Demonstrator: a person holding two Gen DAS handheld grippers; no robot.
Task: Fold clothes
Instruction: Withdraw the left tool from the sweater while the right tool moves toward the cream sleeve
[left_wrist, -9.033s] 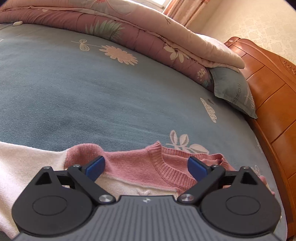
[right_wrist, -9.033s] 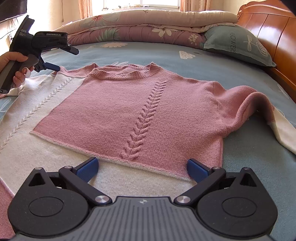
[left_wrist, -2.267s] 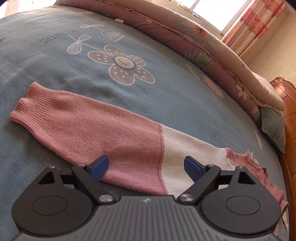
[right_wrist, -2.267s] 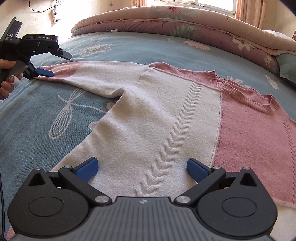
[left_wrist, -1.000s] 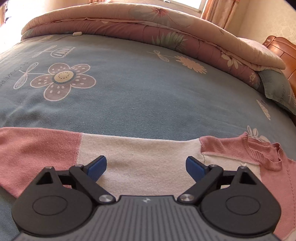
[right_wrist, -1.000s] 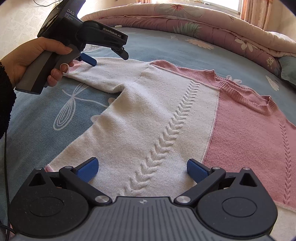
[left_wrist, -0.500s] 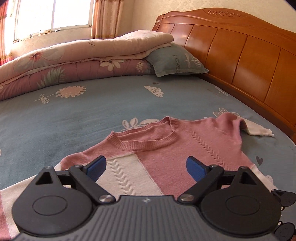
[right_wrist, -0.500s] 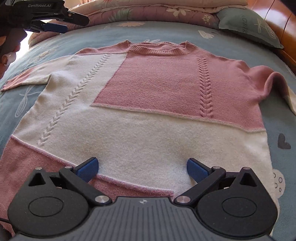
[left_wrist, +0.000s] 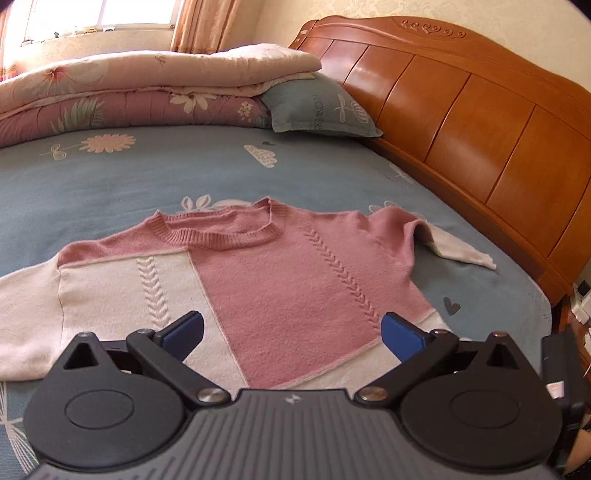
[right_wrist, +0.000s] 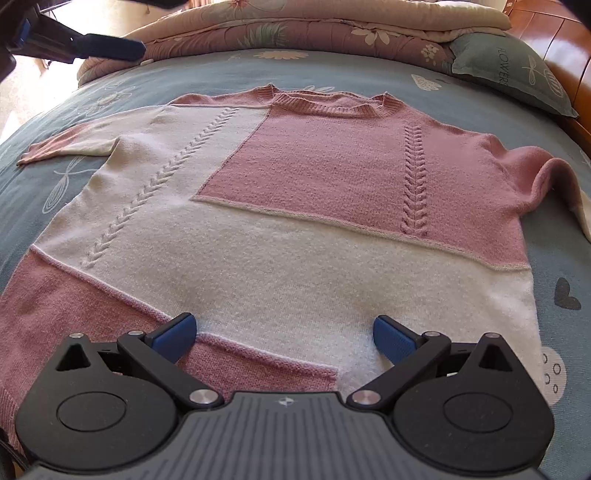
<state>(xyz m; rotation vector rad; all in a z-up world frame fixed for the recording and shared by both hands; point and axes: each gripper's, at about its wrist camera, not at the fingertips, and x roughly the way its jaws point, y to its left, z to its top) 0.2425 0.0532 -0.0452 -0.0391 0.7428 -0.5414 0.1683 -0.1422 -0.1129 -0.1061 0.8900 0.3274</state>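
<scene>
A pink and cream knit sweater lies flat, front up, on the blue bed sheet. My left gripper hovers over its cream and pink chest panels; its jaws are opening and nothing is between them. My right gripper stands open above the sweater near the lower hem, with only flat knit under it. One sleeve stretches out to the left. The other sleeve is bunched at the right, its cream end trailing toward the headboard. A blue finger of the left gripper shows at the right wrist view's top left.
A folded floral quilt and a grey-blue pillow lie along the far side of the bed. The wooden headboard runs along the right. Blue sheet surrounds the sweater.
My left gripper swung from the outstretched sleeve to the sweater's chest, turning to face the headboard, and its jaws spread a little wider. The right gripper slid along the hem, then stayed put.
</scene>
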